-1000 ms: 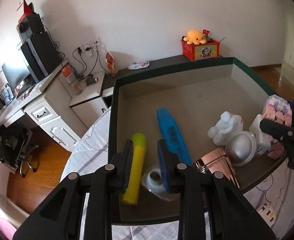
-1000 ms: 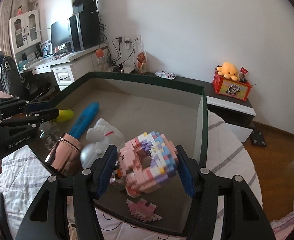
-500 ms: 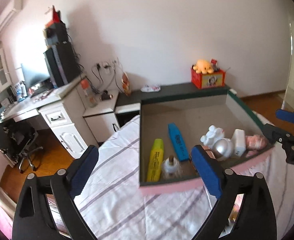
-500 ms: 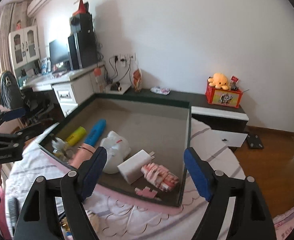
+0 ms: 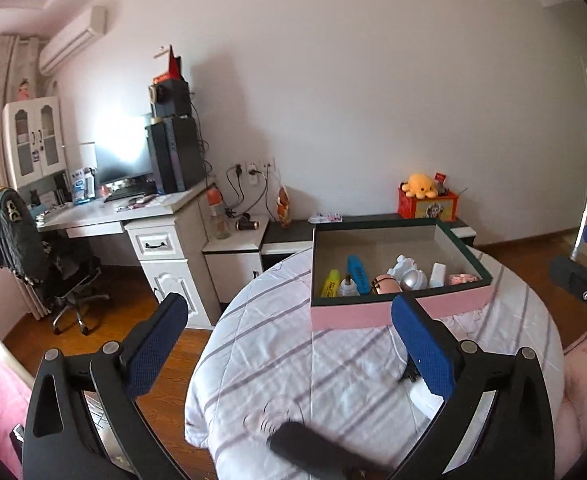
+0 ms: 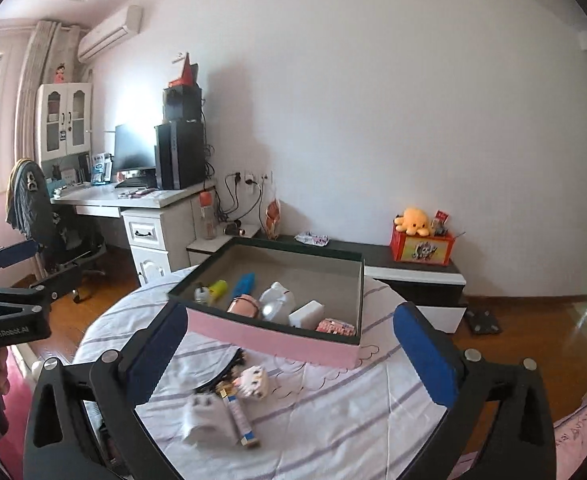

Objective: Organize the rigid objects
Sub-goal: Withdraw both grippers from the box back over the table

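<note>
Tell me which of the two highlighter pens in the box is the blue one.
The blue highlighter is the one lying nearer the white figurine; the yellow highlighter lies beside it, closer to the box corner.

The blurred dark object point(image 5: 313, 450) at the table's near edge is unidentifiable; small clutter point(image 6: 229, 386) beside the white item point(image 6: 205, 420) too blurred to name.

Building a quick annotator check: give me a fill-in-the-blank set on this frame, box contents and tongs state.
1. Both the left tongs and the right tongs are ____ and hold nothing.
2. The box on the round table has a front wall coloured ____.
3. In the box, the marker lying right beside the yellow highlighter is coloured ____.
4. The small white charger lies ____ the box, on the striped cloth.

Missing words: open; pink; blue; outside
</note>
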The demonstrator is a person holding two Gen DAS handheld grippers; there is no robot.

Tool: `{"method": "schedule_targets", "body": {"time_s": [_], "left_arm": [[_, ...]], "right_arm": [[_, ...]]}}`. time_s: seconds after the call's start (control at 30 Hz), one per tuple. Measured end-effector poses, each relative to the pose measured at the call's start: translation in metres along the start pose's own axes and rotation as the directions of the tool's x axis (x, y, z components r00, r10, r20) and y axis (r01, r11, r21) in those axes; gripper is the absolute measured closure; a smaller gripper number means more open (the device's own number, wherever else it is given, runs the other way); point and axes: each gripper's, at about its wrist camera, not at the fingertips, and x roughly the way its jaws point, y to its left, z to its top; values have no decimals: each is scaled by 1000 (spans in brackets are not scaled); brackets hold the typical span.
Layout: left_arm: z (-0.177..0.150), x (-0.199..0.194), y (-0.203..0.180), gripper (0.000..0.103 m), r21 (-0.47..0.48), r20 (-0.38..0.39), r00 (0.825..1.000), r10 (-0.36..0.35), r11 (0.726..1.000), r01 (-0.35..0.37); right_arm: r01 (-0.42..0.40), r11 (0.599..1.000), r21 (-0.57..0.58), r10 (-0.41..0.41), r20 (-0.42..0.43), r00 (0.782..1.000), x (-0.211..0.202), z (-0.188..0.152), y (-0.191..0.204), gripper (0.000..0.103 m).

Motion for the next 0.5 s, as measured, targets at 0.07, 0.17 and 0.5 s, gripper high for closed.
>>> {"method": "schedule_targets", "body": {"time_s": [0.07, 0.17, 0.5], "left_arm": [[-6, -16, 3, 0, -9, 12, 1000, 3, 1000, -2], [-12, -36, 4, 0, -5, 29, 1000, 11, 1000, -11], [-17, -81, 4, 0, 5, 95, 995, -9, 1000, 8]], "right_arm": [[10, 1000, -15, -10, 14, 1000, -17, -2, 8, 0], [23, 999, -24, -23, 28, 999, -38, -7, 18, 0], [48, 999, -22, -47, 44, 998, -82, -17, 32, 0]]}}
